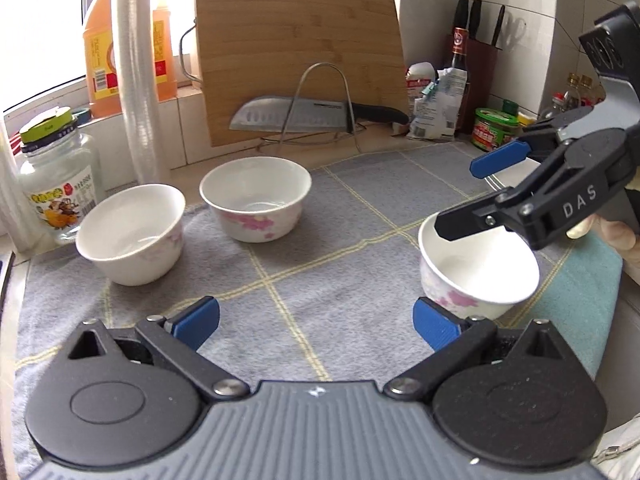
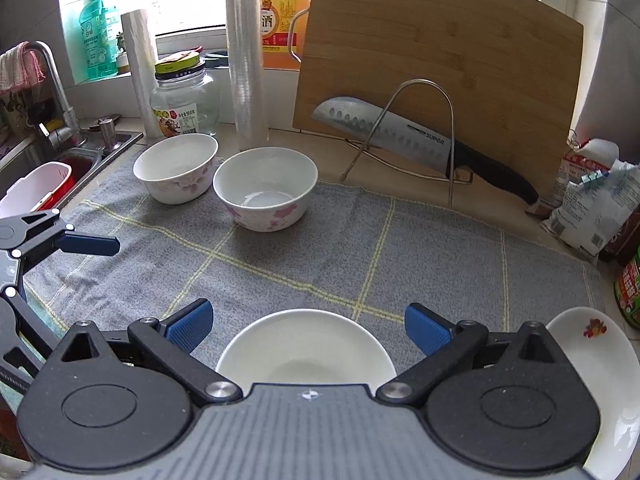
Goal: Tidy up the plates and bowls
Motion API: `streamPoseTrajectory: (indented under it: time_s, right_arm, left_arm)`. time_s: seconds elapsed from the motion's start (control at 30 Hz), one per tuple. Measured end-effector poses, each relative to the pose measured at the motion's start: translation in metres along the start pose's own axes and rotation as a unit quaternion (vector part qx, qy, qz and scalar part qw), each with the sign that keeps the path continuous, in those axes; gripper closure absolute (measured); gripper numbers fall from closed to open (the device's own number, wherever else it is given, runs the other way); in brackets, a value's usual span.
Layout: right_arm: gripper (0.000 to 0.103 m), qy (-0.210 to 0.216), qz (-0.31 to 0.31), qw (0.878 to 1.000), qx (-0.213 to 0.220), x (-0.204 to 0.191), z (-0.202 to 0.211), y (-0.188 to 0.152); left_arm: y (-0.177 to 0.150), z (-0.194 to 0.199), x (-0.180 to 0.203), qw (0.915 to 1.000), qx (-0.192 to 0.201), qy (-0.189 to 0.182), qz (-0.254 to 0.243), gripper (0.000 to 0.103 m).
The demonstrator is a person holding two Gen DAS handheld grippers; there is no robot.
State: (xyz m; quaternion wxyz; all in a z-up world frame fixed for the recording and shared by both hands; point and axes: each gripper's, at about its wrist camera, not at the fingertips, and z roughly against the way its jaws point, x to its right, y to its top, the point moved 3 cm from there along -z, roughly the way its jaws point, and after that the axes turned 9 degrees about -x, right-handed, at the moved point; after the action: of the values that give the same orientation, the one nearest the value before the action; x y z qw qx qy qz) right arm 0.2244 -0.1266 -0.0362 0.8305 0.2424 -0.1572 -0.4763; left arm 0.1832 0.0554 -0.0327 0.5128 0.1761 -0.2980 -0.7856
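White porcelain with pink blossom prints makes up all three bowls on the grey checked cloth (image 2: 360, 248) that covers the counter (image 2: 400, 184). The near bowl (image 2: 306, 346) sits directly ahead of the right tool (image 2: 308, 326), between its blue pads but touching neither; its inside is plain white and holds nothing. The right tool's jaws stand wide apart and grip nothing. In the left wrist view this same bowl (image 1: 476, 268) lies to the right of the left tool (image 1: 316, 322), just beyond its right pad, with the right tool (image 1: 472, 196) hanging over its rim.

The left tool is likewise spread wide, with only cloth between its pads. Ahead of it and to its left stand the middle bowl (image 1: 256, 198) and the far-left bowl (image 1: 132, 232), just beside each other and both empty. To the right of the right tool, a white plate (image 2: 600, 384) with a small red flower motif rests at the cloth's edge.

Farther ahead of both tools, a glass jar (image 1: 56, 184) with a green lid looks nearly empty. A bamboo cutting board (image 1: 300, 56) leans upright, and a wire rack (image 1: 320, 104) in front of it carries a knife (image 1: 304, 114). An orange bottle (image 1: 100, 52) stands on the sill.
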Motion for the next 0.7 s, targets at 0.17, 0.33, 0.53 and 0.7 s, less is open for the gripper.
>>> streamPoseTrajectory:
  time_s: [0.17,0.33,0.53,0.7]
  right_arm:
    - [0.000,-0.005,0.036,0.999,0.008,-0.009,-0.006,0.016]
    - [0.000,0.000,0.078,0.997,0.016,-0.004,-0.022,0.033]
    - [0.000,0.019,0.107,0.994,0.025,0.002,-0.041,0.051]
    - [0.000,0.029,0.129,0.991,0.021,0.001,-0.061,0.061]
  left_arm:
    - [0.016,0.001,-0.020,0.9996,0.000,0.027,0.008,0.001]
    - [0.043,-0.004,-0.032,0.9986,-0.001,0.049,0.022,0.001]
    - [0.080,-0.020,-0.042,0.9982,-0.010,0.047,0.037,0.001]
    - [0.104,-0.045,-0.049,0.9977,-0.024,0.026,0.057,0.001]
